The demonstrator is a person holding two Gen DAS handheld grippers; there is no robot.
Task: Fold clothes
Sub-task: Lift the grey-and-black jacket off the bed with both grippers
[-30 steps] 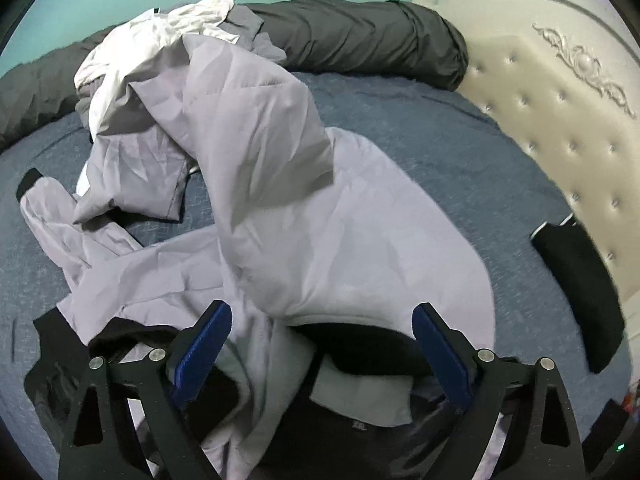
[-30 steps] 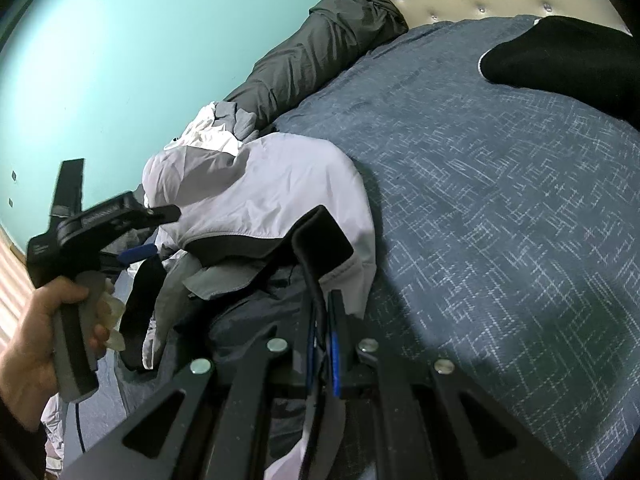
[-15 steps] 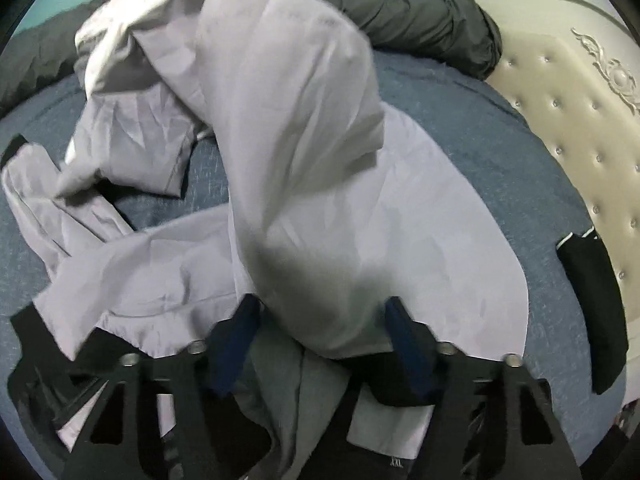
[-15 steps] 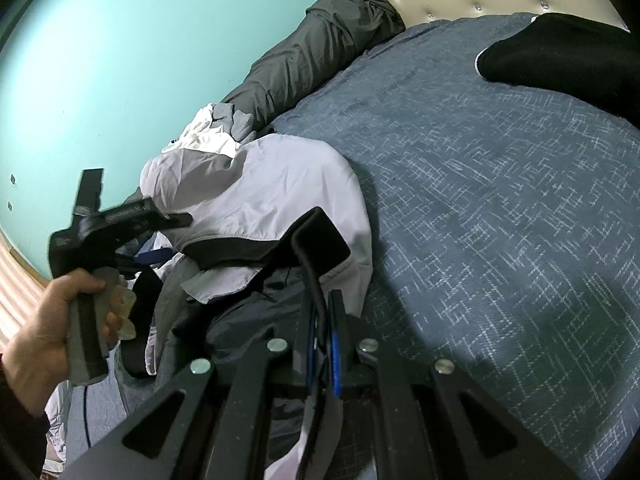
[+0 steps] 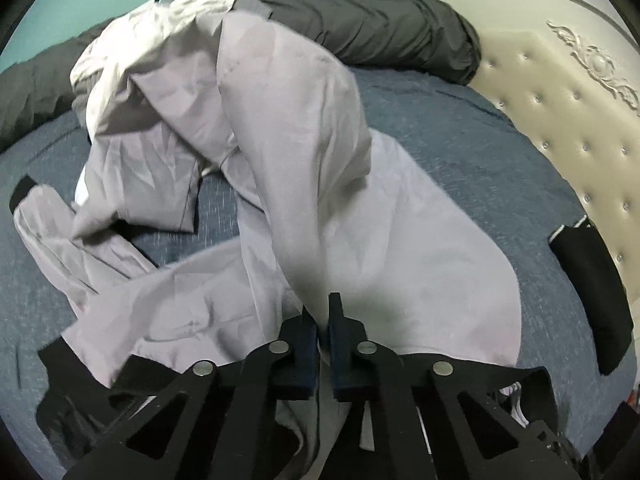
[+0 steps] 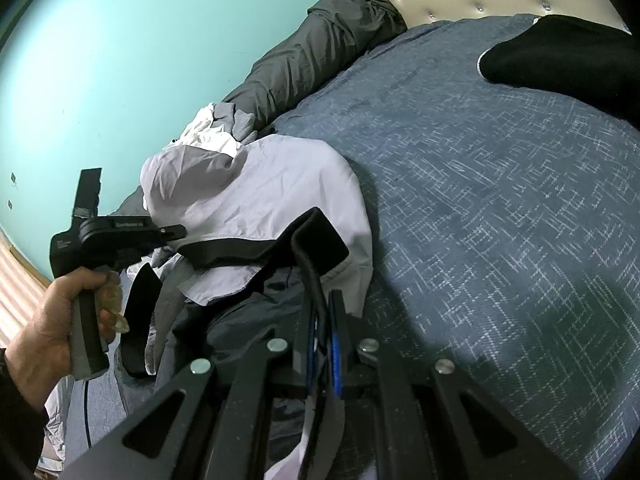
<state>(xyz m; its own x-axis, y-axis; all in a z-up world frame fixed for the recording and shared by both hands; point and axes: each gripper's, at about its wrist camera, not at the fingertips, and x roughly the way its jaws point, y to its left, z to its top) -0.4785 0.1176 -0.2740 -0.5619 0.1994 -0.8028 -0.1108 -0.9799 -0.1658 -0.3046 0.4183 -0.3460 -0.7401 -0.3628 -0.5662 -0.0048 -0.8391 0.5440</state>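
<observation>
A pale lilac jacket [image 5: 312, 184] with black trim lies crumpled on the blue bedspread [image 5: 460, 136]. My left gripper [image 5: 323, 316] is shut on a fold of its lilac fabric near the hem. In the right wrist view the same jacket [image 6: 272, 196] bunches at centre left, and my right gripper [image 6: 324, 312] is shut on its black hem band [image 6: 316, 240]. A hand [image 6: 52, 320] holds the left gripper's handle at the left edge of that view. One black-cuffed sleeve [image 5: 44, 216] trails to the left.
A dark grey rolled quilt [image 5: 380, 28] lies along the far side by the teal wall. A folded black garment [image 5: 592, 280] rests by the cream tufted headboard [image 5: 568, 92]. White and grey clothes [image 5: 160, 20] are heaped behind the jacket. Bare bedspread [image 6: 500, 200] spreads to the right.
My left gripper went from wide open to shut on the jacket's lilac fabric after moving in toward it. The right gripper has kept its hold on the black hem.
</observation>
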